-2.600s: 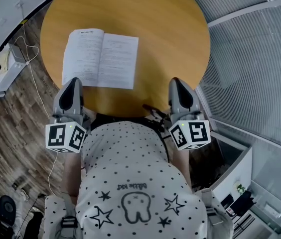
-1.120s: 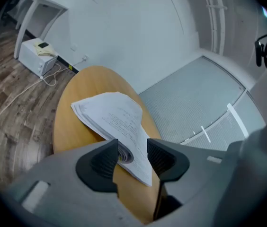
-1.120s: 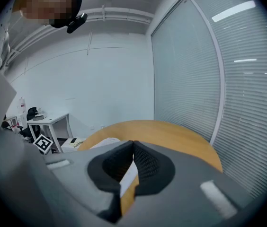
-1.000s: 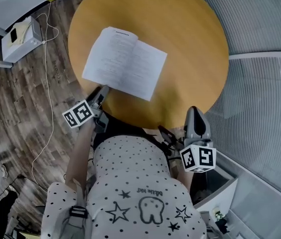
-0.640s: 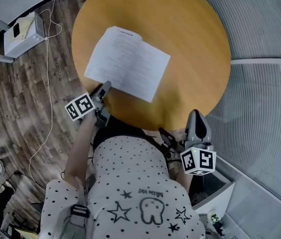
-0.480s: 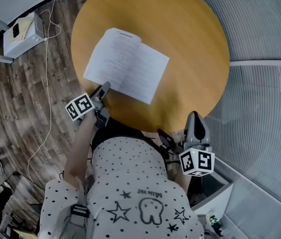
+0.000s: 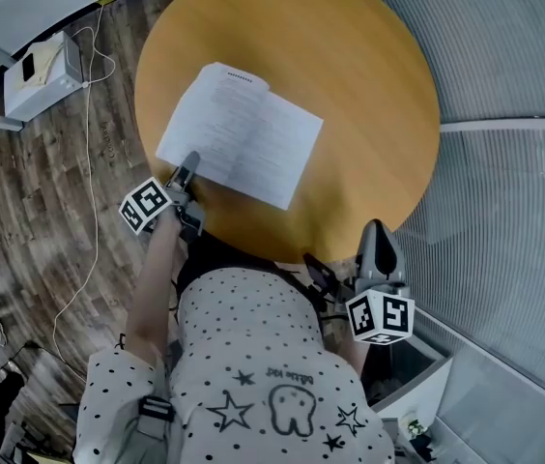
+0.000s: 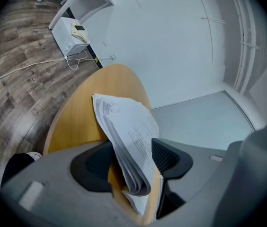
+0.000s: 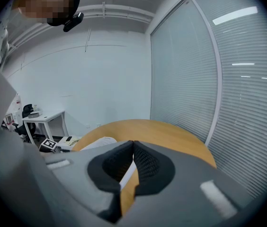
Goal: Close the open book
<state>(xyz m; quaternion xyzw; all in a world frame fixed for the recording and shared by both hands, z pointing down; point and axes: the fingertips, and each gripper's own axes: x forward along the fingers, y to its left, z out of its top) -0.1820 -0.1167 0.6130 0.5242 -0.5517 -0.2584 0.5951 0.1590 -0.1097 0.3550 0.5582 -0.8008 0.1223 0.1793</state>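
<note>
Leftmost, at 10 o'clock in the head view, one white box [image 7: 36, 64] sits on the wood floor [image 7: 31, 220], and one cable [image 7: 91, 182] trails from it toward 7 o'clock. Right of these stands the single round worktop [image 7: 350, 85], and at 3 o'clock a slatted blind [image 7: 504, 220] runs alongside it.

The book [image 7: 239, 148] lies open and flat at 8 o'clock from the worktop's centre, close to the rim. The left gripper [image 7: 186, 165] meets the book's 7 o'clock corner. Its fingers [image 8: 170, 158] stand wide and have just been opening, and the corner's fanned pages rise between them, unpinched.

Only bare wood separates the book from the right gripper [image 7: 377, 232], which hangs at the worktop's 5 o'clock rim, well apart from the book. Its fingers [image 9: 147, 164] are closed tip to tip and empty.

Count: one book, two grippers, and one person whose spotted shirt [image 7: 253, 356] fills 6 o'clock.
</note>
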